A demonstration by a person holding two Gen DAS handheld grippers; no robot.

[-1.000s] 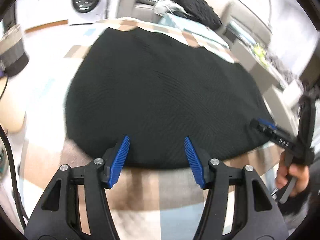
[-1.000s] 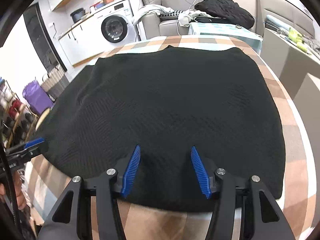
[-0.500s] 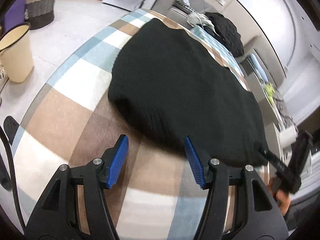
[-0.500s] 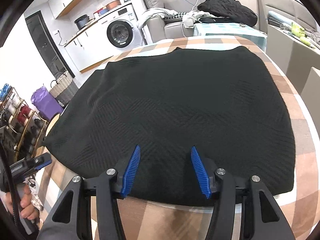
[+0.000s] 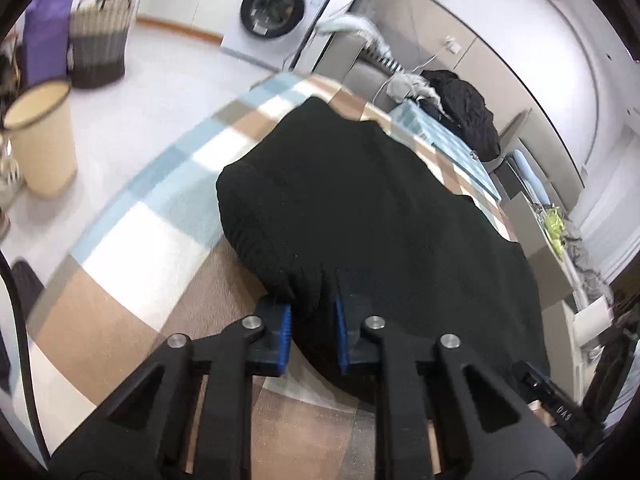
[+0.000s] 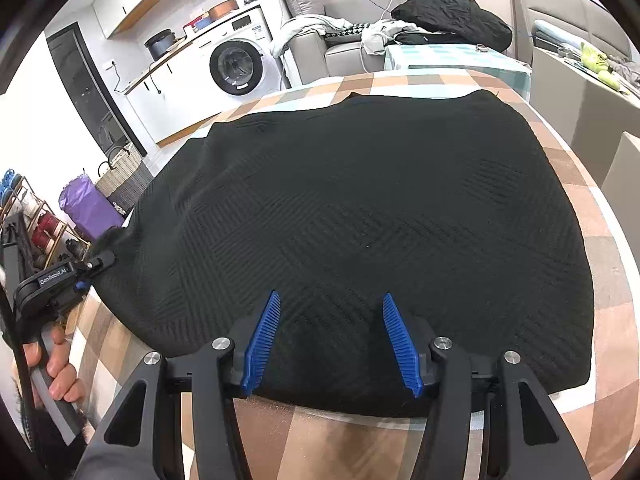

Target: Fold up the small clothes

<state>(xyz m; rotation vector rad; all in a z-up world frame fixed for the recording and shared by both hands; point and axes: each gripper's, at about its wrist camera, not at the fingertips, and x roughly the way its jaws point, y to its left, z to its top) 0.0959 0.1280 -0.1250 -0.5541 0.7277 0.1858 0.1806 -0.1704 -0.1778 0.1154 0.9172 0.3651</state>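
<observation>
Since a moment ago the left claw (image 5: pixel 313 322) has swung to the black ribbed knit garment's (image 6: pixel 360 220) corner, closing on it; right claw (image 6: pixel 332 340) stays spread over the hem.

Bright even light; fisheye warp; left view blurred.

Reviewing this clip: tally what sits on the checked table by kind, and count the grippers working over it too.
Black knit garment on the checked table: 1
Grippers: 2, the left gripper closing on the garment's corner, the right gripper open above its near edge
Total: 3
</observation>
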